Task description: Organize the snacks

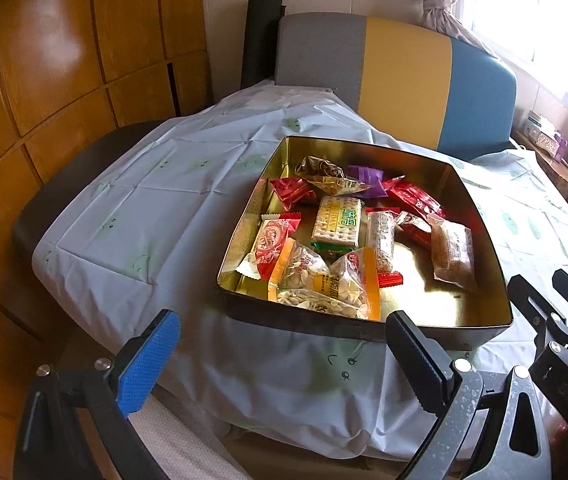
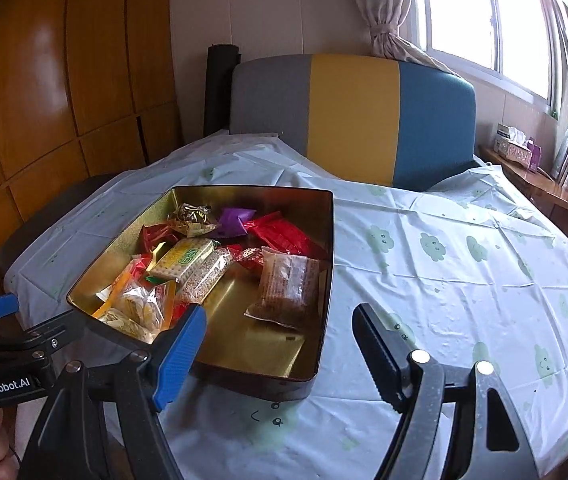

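The near wall of the gold tin (image 1: 480,184) is partly covered by the black finger of the left gripper (image 1: 282,356) in the left wrist view, and in the right wrist view its near left corner is covered by the blue pad of the right gripper (image 2: 280,350). The green wrapper (image 1: 330,247) is mostly buried under the cracker pack (image 1: 338,218), so its contents cannot be told. Print on the brown packet (image 2: 289,285) is too small to read. The table's (image 2: 464,280) near edge is cut off by the lower frame edge, and its right edge is lost in lens blur. Beyond the window (image 2: 480,12), everything is washed out by glare. Items on the sideboard (image 2: 532,178) are too small to identify.
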A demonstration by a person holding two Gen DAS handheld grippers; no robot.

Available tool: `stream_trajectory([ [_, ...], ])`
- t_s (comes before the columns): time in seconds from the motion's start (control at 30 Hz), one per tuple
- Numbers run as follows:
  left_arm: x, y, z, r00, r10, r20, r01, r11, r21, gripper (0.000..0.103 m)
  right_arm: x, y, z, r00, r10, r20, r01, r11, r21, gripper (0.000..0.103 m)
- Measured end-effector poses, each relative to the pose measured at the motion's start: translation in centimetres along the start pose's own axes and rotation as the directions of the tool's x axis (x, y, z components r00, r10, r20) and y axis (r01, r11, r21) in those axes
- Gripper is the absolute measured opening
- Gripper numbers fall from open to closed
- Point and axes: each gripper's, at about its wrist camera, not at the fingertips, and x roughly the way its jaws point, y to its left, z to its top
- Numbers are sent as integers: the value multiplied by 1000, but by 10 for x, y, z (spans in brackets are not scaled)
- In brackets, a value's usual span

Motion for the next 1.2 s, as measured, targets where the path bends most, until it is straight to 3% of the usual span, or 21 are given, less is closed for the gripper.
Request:
stream_trajectory([
  [1.2,10,0,-1,996,-60,-62,58,998,-29,103,7,-3,-3,999,20,-28,-20,1000,10,77],
])
